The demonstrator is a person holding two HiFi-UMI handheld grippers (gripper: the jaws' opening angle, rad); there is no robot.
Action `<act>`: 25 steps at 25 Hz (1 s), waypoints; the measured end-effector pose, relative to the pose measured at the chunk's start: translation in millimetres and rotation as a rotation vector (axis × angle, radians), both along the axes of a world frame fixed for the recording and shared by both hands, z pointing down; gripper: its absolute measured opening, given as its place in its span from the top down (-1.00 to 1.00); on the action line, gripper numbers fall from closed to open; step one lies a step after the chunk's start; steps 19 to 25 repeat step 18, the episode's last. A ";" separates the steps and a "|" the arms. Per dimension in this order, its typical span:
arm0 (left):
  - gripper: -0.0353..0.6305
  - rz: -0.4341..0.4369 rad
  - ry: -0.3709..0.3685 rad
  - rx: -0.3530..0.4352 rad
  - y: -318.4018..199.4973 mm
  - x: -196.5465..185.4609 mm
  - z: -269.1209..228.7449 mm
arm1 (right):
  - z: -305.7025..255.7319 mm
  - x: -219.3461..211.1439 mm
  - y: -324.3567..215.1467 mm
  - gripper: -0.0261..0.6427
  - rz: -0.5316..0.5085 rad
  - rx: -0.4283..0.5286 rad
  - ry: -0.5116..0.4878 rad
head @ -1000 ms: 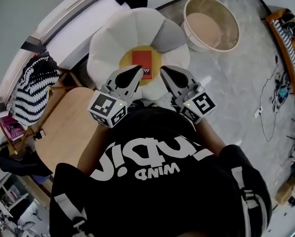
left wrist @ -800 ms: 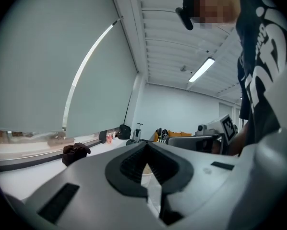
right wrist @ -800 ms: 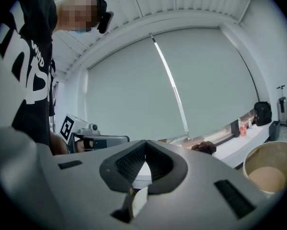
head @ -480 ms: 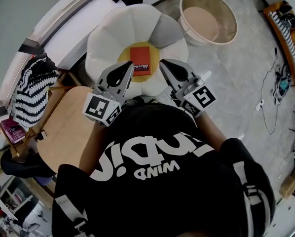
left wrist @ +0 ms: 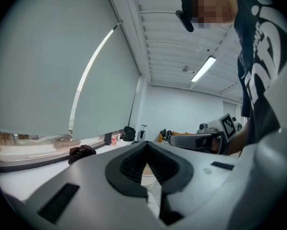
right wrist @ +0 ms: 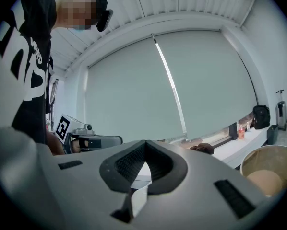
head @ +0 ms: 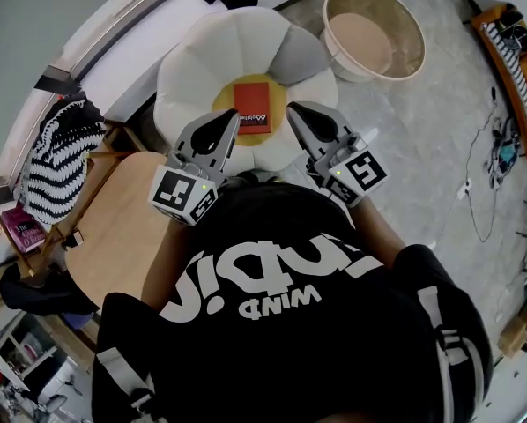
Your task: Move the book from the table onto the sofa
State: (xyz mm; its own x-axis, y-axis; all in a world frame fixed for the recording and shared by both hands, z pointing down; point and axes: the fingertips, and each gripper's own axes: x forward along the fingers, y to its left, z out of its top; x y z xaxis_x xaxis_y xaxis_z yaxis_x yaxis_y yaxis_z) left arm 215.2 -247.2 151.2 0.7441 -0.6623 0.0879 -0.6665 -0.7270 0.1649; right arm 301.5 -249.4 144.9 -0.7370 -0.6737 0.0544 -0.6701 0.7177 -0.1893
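The red book (head: 252, 107) lies flat on the yellow centre of the white flower-shaped sofa (head: 202, 55). My left gripper (head: 232, 117) is just left of the book, and my right gripper (head: 295, 110) is just right of it. Both point level towards the sofa. Both are shut and hold nothing, and neither touches the book. In the left gripper view the jaws (left wrist: 146, 145) meet at a point, and the right gripper (left wrist: 201, 140) shows beyond them. The right gripper view shows its own closed jaws (right wrist: 144, 145) and the left gripper (right wrist: 93, 140).
A round wooden table (head: 114, 236) stands at the lower left beside me. A black-and-white striped cloth (head: 56, 161) hangs over a chair farther left. A large round beige tub (head: 352, 70) stands right of the sofa. Cables (head: 488, 192) trail over the grey floor.
My left gripper has shifted slightly left and rolled a little. The right gripper has stayed where it was. The book lies on the sofa as before.
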 end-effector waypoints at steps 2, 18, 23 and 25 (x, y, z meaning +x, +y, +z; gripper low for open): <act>0.87 -0.004 0.005 -0.005 -0.2 -1.0 -0.7 | -0.7 -1.3 0.9 0.92 -0.002 0.003 0.005; 0.87 -0.013 -0.002 -0.029 8.6 -2.7 6.1 | 4.7 -2.8 10.5 0.92 -0.001 -0.012 0.021; 0.87 -0.013 -0.002 -0.029 8.6 -2.7 6.1 | 4.7 -2.8 10.5 0.92 -0.001 -0.012 0.021; 0.87 -0.013 -0.002 -0.029 8.6 -2.7 6.1 | 4.7 -2.8 10.5 0.92 -0.001 -0.012 0.021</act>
